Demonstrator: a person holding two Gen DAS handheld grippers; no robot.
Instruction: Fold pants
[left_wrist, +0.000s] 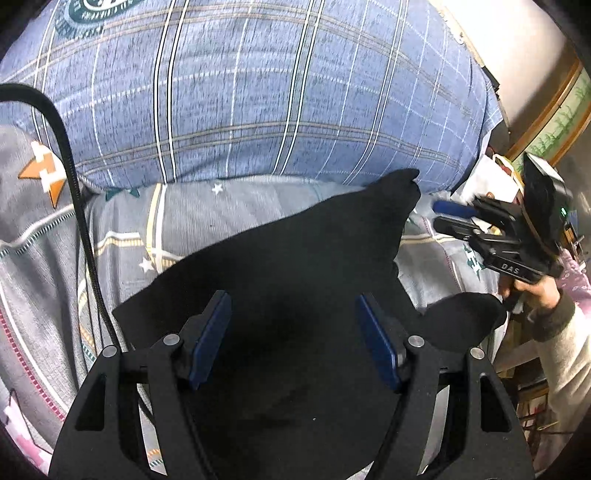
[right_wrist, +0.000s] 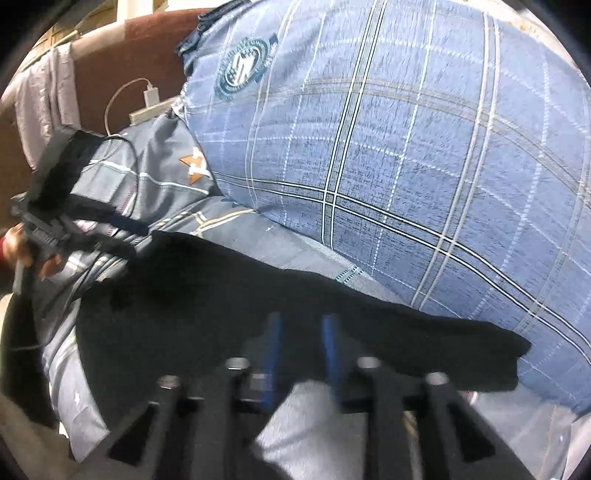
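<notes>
Black pants (left_wrist: 295, 251) lie folded into a flat dark shape on the grey patterned bedsheet (left_wrist: 44, 251). My left gripper (left_wrist: 292, 297) hovers over them, its blue pads (left_wrist: 210, 332) wide apart with nothing between. At the right, past the pants' far corner, my right gripper (left_wrist: 437, 214) is held in the air by a hand (left_wrist: 539, 295); its fingers stand apart and empty. In the right wrist view the pants (right_wrist: 221, 288) stretch across below my right gripper (right_wrist: 301, 319), whose pads show a clear gap. The left gripper (right_wrist: 135, 242) is at the left edge.
A bulky blue plaid duvet (left_wrist: 258, 92) rises just behind the pants (right_wrist: 406, 147). A black cable (left_wrist: 74, 177) hangs at the left. A white charger (right_wrist: 151, 96) with its cord lies by the brown headboard (right_wrist: 129, 48). Clutter stands beside the bed's right edge (left_wrist: 491, 177).
</notes>
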